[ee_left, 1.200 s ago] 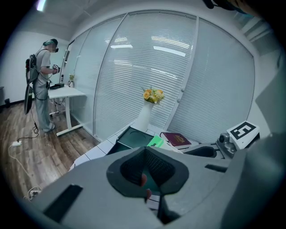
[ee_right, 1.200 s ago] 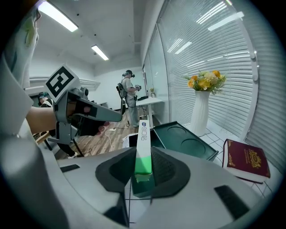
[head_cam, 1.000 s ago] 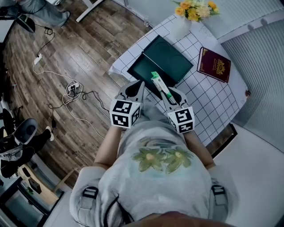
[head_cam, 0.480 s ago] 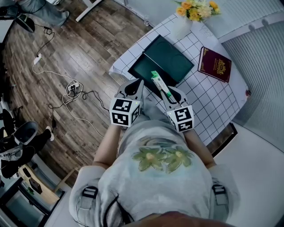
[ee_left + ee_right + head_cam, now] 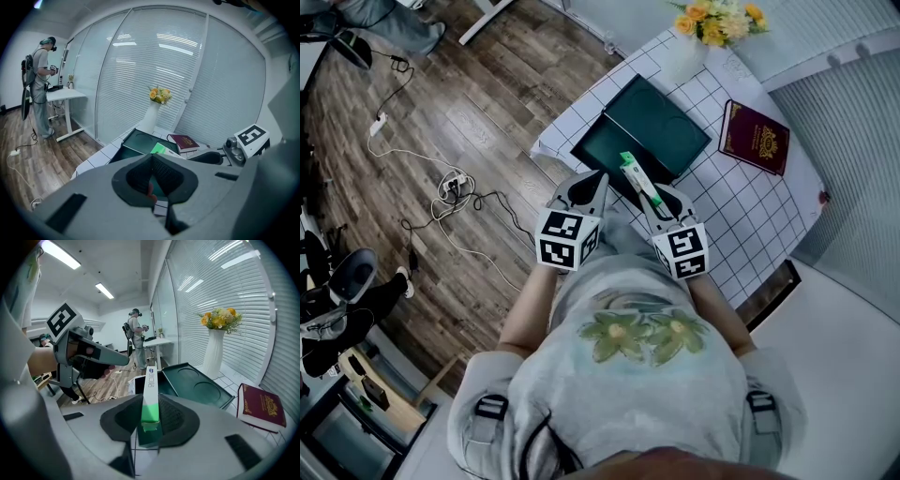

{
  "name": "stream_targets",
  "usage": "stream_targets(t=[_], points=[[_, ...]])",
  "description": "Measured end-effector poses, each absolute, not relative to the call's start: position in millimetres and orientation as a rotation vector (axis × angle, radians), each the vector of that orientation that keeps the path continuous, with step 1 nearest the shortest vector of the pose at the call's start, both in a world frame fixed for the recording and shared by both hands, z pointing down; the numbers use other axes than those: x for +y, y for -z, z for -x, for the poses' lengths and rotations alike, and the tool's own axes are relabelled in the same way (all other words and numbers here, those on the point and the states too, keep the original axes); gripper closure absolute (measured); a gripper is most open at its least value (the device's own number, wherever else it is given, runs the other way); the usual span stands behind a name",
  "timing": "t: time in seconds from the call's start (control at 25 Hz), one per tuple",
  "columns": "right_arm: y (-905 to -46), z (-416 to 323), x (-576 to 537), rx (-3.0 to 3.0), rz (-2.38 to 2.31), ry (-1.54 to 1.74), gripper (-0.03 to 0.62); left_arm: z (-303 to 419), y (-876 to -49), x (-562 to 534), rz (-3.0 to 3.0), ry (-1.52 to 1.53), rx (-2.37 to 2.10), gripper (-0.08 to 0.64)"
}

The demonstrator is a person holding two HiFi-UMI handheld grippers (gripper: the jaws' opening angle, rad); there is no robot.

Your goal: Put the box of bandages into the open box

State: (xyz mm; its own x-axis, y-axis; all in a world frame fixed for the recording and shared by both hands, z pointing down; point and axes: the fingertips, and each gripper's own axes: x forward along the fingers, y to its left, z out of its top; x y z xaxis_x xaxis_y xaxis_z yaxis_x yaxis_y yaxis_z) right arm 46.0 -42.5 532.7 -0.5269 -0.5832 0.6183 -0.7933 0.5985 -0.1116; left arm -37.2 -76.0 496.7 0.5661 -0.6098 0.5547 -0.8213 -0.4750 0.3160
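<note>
Bright, even indoor light: ceiling strips (image 5: 104,290) glow at 11 o'clock and daylight washes through the blinds (image 5: 220,287) at 2 o'clock, leaving only soft shadows. Both tool cameras bow straight lines hard and darken at the corners. The right tool (image 5: 150,420) blurs near the lens; the green box (image 5: 150,399) in it is crisp.

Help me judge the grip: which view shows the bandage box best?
The right gripper view: the box of bandages stands edge-on, its green end clamped in the right tool. The head view shows it as a strip by the open box; the left gripper view shows only a green corner.
</note>
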Motion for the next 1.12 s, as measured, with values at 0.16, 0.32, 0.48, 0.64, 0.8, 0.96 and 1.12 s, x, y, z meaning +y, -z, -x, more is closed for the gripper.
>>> stream_targets(t=[0.16, 0.32, 0.48, 0.64, 0.8, 0.96, 1.12], points=[[-536.5, -44.8, -42.8, -2.290, -1.084, -0.526, 0.502, 34.0, -502.5, -73.3, -2.235, -0.513, -1.129, 0.552], [-539.3, -45.4, -43.1, -2.286, -1.079, -0.529, 0.502, 28.6, -504.7, -71.1, -2.231, -0.519, -1.115, 0.552], [-540.9, -44.5, -43.6, -2.284, -1.074, -0.530, 0.502, 26.8, -505.4, -70.5, -2.231, -0.518, -1.107, 0.552], [-542.6, -43.6, -44.0, -2.284, -1.071, -0.548, 0.502, 26.8, -507.5, -70.1, -2.227, -0.527, -1.101, 0.552], [-545.3, -43.2, -45.0, -2.281, -1.071, -0.558, 0.502, 26.8, -509.3, -70.2, -2.223, -0.536, -1.095, 0.552], [-549.0, -43.9, -45.5, -2.277, -1.069, -0.576, 0.502, 25.6, -511.2, -70.9, -2.222, -0.542, -1.090, 0.552], [-552.2, -44.6, -46.6, -2.269, -1.068, -0.583, 0.502, 25.6, -511.9, -72.4, -2.221, -0.541, -1.087, 0.552]])
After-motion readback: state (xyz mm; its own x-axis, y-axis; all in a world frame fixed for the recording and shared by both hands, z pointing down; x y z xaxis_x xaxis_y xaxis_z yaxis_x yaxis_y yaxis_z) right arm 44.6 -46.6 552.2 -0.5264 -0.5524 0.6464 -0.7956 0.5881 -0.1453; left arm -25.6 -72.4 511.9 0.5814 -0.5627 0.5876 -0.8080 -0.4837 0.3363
